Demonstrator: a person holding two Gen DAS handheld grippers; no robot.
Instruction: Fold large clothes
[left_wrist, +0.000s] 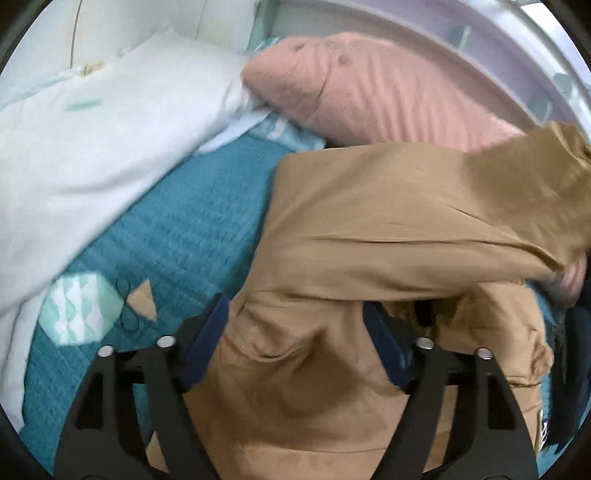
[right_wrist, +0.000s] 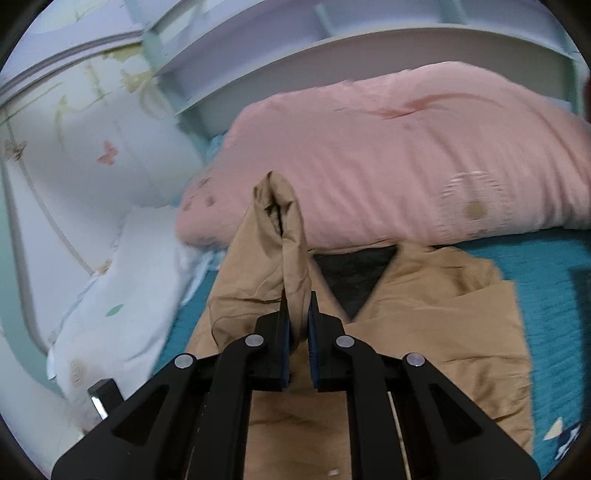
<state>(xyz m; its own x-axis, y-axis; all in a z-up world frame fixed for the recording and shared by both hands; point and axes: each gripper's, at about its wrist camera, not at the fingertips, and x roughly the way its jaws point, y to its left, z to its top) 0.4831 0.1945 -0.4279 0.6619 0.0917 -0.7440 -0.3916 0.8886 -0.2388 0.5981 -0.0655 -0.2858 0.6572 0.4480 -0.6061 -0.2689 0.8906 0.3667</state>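
**Risk note: tan garment mid-fold on bed, held at one point only.**

R gripper (right_wrist: 297, 314): fingers nearly closed, pinching a bunched fold of the tan garment (right_wrist: 424, 314); cloth pokes up past the tips toward 12 o'clock. L gripper (left_wrist: 295, 328): fingers wide apart, straddling the cloth, nothing gripped as far as visible. Garment lies on the teal bedspread (left_wrist: 177, 229), w/ pink pillow (right_wrist: 388, 155) at 12–1 o'clock and white duvet (left_wrist: 92, 140) at 10 o'clock. Likely faults: thin pinch may slip if pulled hard; w/o L hold, the far part could drag and crease rather than fold square; a lifted edge may catch the pillow. Dark lining (right_wrist: 351, 277) exposed, so layers look misaligned. Frames blurred; contact detail uncertain.
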